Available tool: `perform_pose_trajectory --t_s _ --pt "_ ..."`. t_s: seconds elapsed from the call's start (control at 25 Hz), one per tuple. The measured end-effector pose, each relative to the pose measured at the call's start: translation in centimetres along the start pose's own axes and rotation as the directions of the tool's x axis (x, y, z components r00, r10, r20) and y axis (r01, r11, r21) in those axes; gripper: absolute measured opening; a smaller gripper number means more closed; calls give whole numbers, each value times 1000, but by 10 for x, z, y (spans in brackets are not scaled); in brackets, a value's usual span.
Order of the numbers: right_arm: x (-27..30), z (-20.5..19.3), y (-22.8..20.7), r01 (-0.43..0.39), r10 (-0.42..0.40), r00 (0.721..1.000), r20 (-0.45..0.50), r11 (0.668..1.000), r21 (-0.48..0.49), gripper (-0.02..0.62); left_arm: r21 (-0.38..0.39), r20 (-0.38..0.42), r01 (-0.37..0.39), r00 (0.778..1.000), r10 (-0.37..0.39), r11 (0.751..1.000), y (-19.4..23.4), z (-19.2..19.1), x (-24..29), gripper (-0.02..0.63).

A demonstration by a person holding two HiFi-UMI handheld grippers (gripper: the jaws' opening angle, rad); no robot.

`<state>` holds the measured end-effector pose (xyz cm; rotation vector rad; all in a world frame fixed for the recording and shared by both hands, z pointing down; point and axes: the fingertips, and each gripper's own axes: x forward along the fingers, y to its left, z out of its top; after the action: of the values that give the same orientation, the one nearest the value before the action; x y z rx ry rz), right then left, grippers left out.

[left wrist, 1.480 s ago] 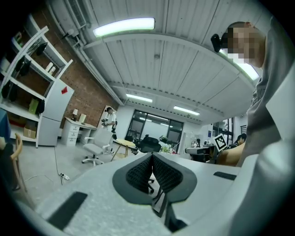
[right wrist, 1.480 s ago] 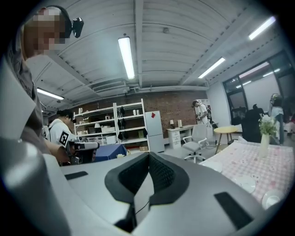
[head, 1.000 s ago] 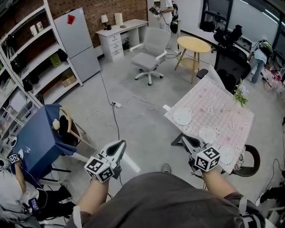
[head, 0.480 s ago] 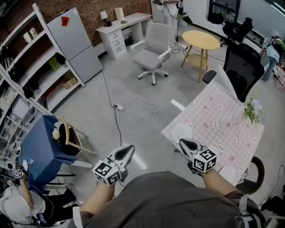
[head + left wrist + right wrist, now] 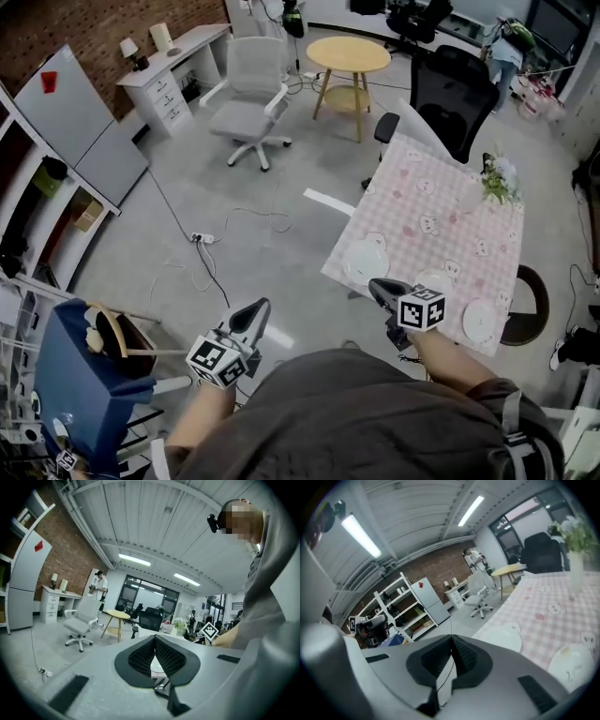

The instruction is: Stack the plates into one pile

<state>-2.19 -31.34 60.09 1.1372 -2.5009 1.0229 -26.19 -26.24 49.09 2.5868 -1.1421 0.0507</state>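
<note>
Three white plates lie apart on the pink checked table (image 5: pixel 441 211): one (image 5: pixel 366 262) at the near left corner, one (image 5: pixel 437 281) in the middle of the near edge, one (image 5: pixel 483 322) at the right. My right gripper (image 5: pixel 374 285) is shut and empty, its tip by the table's near edge between the first two plates. Its own view shows the shut right gripper (image 5: pixel 451 637) with two plates (image 5: pixel 500 638) (image 5: pixel 572 663) beyond it. My left gripper (image 5: pixel 259 306) hovers over the floor left of the table, shut and empty, and its own view shows the left gripper (image 5: pixel 154 639) with the tips together.
A vase of flowers (image 5: pixel 495 178) stands at the table's far right. A black office chair (image 5: pixel 452 86), a round yellow table (image 5: pixel 349 56) and a white swivel chair (image 5: pixel 249 114) stand beyond. A power strip with cable (image 5: pixel 201 238) lies on the floor. A blue-covered table (image 5: pixel 66 384) is at lower left.
The view has swung round, so the table now lies nearer and more central. Both grippers moved with it and stay shut; the right one rolled and sank toward the near edge.
</note>
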Motion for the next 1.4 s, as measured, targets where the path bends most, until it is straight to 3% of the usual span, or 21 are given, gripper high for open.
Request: perform_pose_trajectory --t_s 0.16,0.28,0.36,0.48,0.8,1.12,1.4 --pt "6 -23 -34 118 -108 993 -55 962 245 -6 -14 -19 29 999 -29 999 17 1 2 5" --pt "5 -36 -69 193 -166 981 -101 899 394 -5 -19 -31 44 999 -44 999 20 -4 11 5" --pt "7 -46 -92 220 -177 975 -134 847 485 73 -24 -43 49 998 -50 999 20 -9 18 5" --pt "15 -60 -120 258 -187 966 -179 768 586 120 -38 -62 53 997 -55 998 21 -17 28 5" --pt "36 -82 -162 372 -252 928 -274 679 634 150 -83 -95 52 994 -60 995 19 -40 41 5" --pt "40 -90 -172 434 -283 900 -333 664 609 123 -115 -99 37 994 -48 993 27 -50 40 5" --pt "45 -86 -172 462 -298 885 -357 649 605 152 -125 -93 30 995 -42 992 32 -52 35 5"
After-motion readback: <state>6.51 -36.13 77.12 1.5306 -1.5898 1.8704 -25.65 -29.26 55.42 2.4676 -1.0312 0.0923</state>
